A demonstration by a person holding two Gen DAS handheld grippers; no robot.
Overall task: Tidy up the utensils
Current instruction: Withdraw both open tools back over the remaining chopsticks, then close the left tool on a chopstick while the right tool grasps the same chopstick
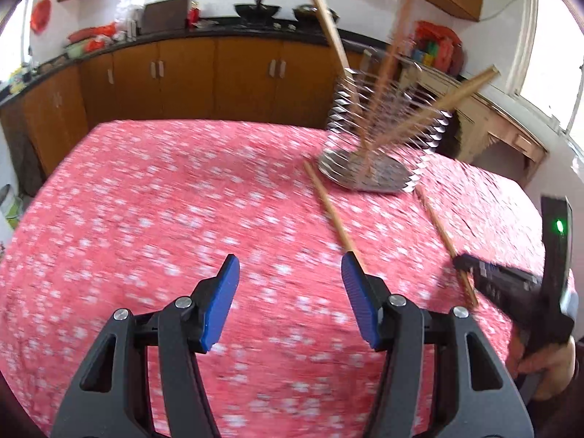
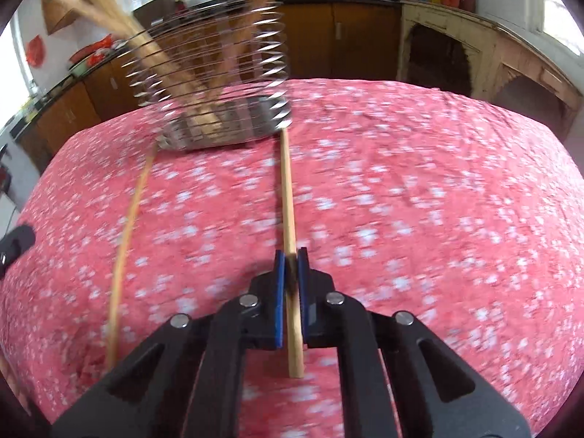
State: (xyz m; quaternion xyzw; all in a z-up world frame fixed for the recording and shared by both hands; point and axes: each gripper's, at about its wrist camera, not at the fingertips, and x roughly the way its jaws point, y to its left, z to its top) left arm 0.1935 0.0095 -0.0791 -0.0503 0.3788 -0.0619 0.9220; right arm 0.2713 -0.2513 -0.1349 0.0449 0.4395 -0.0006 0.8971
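We're midway: several chopsticks standing in the wire holder upper left, right gripper clamping one chopstick, left gripper hanging open beside the other chopstick.

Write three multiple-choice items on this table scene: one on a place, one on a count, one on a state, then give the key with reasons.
1. Where does the wire holder stand?
A. on the red tablecloth
B. on the counter
C. on the floor

2. How many chopsticks lie flat on the cloth?
A. none
B. two
C. five

3. How do the right tongs stand?
A. wide open
B. shut on nothing
C. shut on a chopstick

Key: 1 A, its base rests on the cloth. 2 B, the gripped chopstick and another chopstick beside it. 3 C, the blue pads press the stick's sides, while the left tongs gape empty.
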